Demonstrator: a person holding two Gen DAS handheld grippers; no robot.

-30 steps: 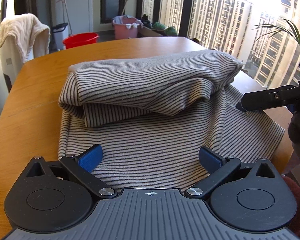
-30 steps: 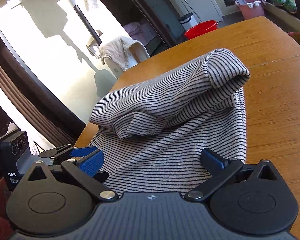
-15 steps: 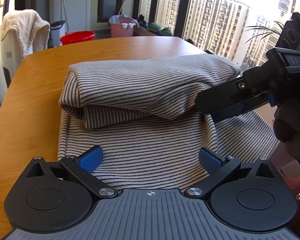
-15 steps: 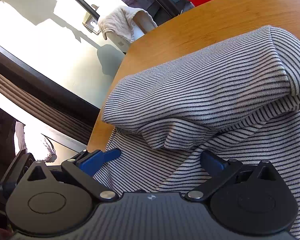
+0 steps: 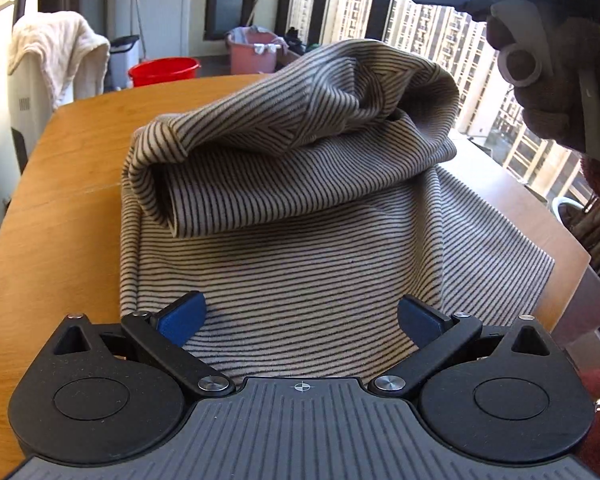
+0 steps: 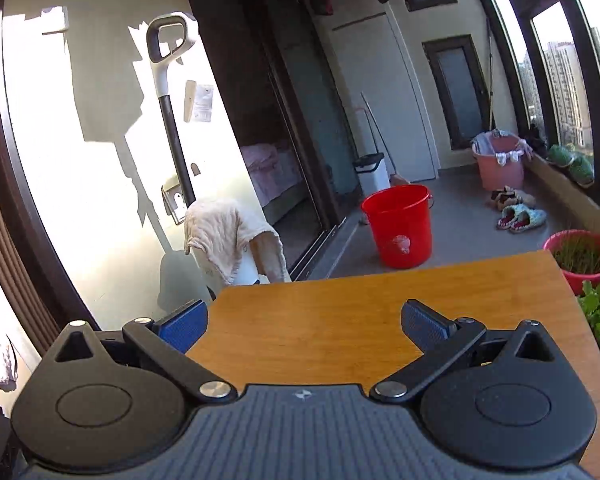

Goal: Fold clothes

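Note:
A grey striped garment (image 5: 300, 208) lies on the wooden table (image 5: 60, 208) in the left wrist view. Its upper folded layer is lifted and bunched up toward the far right. My left gripper (image 5: 300, 316) is open and empty, low over the garment's near edge. The right gripper's body (image 5: 540, 20) shows at the top right, above the raised fold. In the right wrist view my right gripper (image 6: 304, 320) is open with nothing between its pads, looking over bare table (image 6: 340, 312); the garment is out of that view.
A red bucket (image 6: 398, 226), a pink basin (image 6: 500, 160) and a towel-draped stand (image 6: 232, 236) sit beyond the table's far end. Potted plants (image 6: 584, 260) stand at the right. The table's right edge (image 5: 560, 240) runs close beside the garment.
The right gripper went from low beside the garment's fold to high above it, now facing the room. The upper fold has risen and bunched. The left gripper stayed open in place.

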